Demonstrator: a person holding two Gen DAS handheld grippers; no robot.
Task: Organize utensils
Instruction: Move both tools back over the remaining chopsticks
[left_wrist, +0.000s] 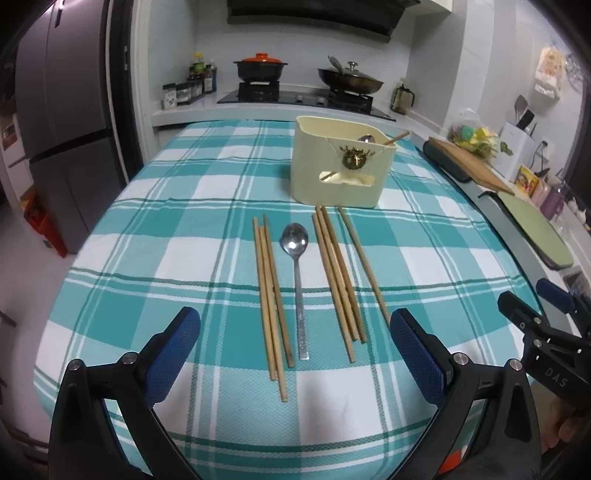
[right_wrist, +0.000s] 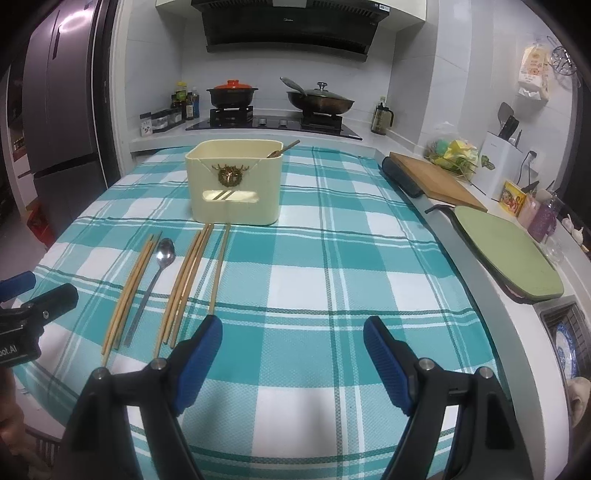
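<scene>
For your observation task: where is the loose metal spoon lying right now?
In the left wrist view, the shiny metal spoon lies mid-table on the teal checked cloth, between two bundles of wooden chopsticks.

Desk (right_wrist: 332, 258): right half bare cloth, passable. Left half: chopsticks (left_wrist: 336, 280) and spoon (left_wrist: 297, 280) in rows; holder (left_wrist: 338, 166) blocks behind.
</scene>
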